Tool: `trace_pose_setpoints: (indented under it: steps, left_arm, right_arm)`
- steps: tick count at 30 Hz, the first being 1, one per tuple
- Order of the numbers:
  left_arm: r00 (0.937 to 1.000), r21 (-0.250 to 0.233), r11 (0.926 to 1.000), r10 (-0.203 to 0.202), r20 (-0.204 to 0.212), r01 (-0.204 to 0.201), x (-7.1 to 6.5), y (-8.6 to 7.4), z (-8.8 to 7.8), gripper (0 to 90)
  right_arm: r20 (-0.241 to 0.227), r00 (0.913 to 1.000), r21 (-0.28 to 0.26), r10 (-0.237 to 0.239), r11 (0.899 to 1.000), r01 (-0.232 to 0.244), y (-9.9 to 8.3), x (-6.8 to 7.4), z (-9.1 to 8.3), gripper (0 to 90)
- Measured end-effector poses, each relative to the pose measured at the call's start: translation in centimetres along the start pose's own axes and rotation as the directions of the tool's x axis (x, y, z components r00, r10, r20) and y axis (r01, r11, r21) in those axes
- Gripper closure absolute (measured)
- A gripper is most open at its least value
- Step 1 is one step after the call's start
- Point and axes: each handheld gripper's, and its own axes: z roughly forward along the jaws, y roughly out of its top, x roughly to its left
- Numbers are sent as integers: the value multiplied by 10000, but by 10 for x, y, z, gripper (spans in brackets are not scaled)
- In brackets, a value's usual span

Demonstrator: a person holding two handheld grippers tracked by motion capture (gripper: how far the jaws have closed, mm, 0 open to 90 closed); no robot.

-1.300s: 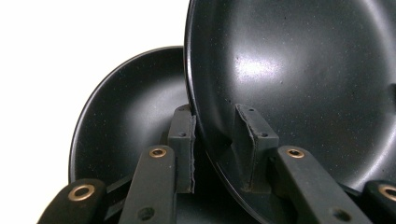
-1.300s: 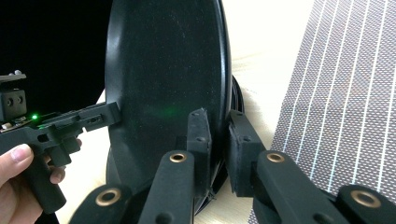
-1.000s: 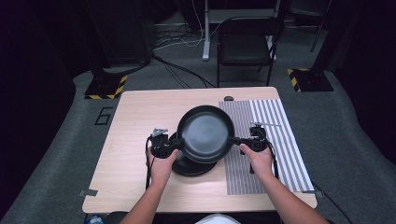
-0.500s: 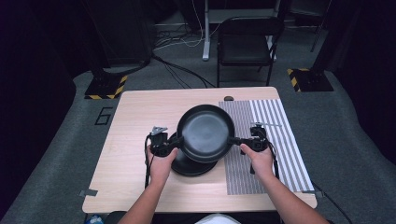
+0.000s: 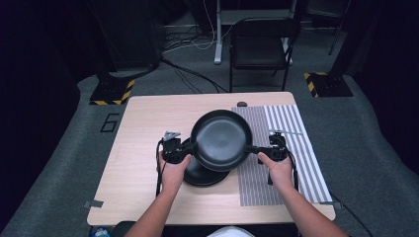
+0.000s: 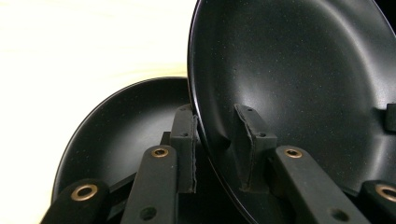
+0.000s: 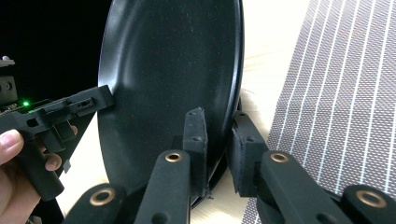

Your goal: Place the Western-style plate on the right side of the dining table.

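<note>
1. Your left gripper has its fingers pinching the rim of the upper black plate: in the left gripper view one finger sits on the plate's underside and the other presses on its inner face, with the thin rim clamped between them.
2. Your right gripper does the same on the opposite rim. In the right gripper view one finger lies against the plate's hollow face and its partner sits behind the edge, so the rim is squeezed between the two.
3. The upper plate spans the gap between your two sets of fingers, carried off the worktop and tilted rather than lying flat.
4. A second black plate rests on the worktop just below and behind your left fingers; in the left gripper view its dark bowl shows under the lifted rim. Whether the two plates touch is not clear.
5. The striped mat lies under and beyond your right fingers, on the far side of them from the plates; in the right gripper view its ribbed weave runs right beside the outer finger.
6. Your left hand and right hand wrap the gripper handles, just behind the fingers.
</note>
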Motion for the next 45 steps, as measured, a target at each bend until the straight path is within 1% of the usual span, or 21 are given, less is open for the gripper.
trace_pose_setpoints:
  steps: [2,8,18,20,23,29,36,39,42,45]
  left_arm:
    - [10000,13,10000,73,38,-73,-1,1,1,708]
    - [9998,43,9999,93,150,-94,-6,3,5,708]
    - [9992,21,9997,237,309,-238,-12,7,9,708]
    - [9992,16,9998,195,354,-196,-13,7,10,709]
    - [9988,68,9996,270,410,-273,-15,8,13,709]
    - [9978,112,9995,288,592,-295,-21,9,19,709]
    - [9961,142,9990,414,784,-426,-28,12,25,709]
    - [9956,149,9990,417,837,-431,-31,13,27,708]
    - [9947,160,9985,506,901,-522,-33,15,29,708]
    - [9932,242,9983,510,1045,-538,-36,16,32,710]
  right_arm:
    - [20,10000,-33,49,10000,-48,0,-1,-2,784]
    - [114,9999,-165,63,9998,-61,-2,-2,-8,783]
    - [236,9997,-378,108,9992,-99,-2,-3,-17,782]
    - [264,9996,-412,103,9991,-92,-3,-4,-18,781]
    - [322,9994,-458,140,9989,-126,-4,-6,-21,780]
    - [434,9987,-589,251,9980,-225,-4,-10,-28,779]
    - [570,9976,-779,385,9964,-340,-5,-13,-37,779]
    - [614,9974,-860,380,9958,-327,-5,-14,-40,780]
    - [663,9971,-956,375,9949,-311,-5,-15,-44,780]
    - [740,9966,-1031,373,9942,-295,-6,-17,-48,779]
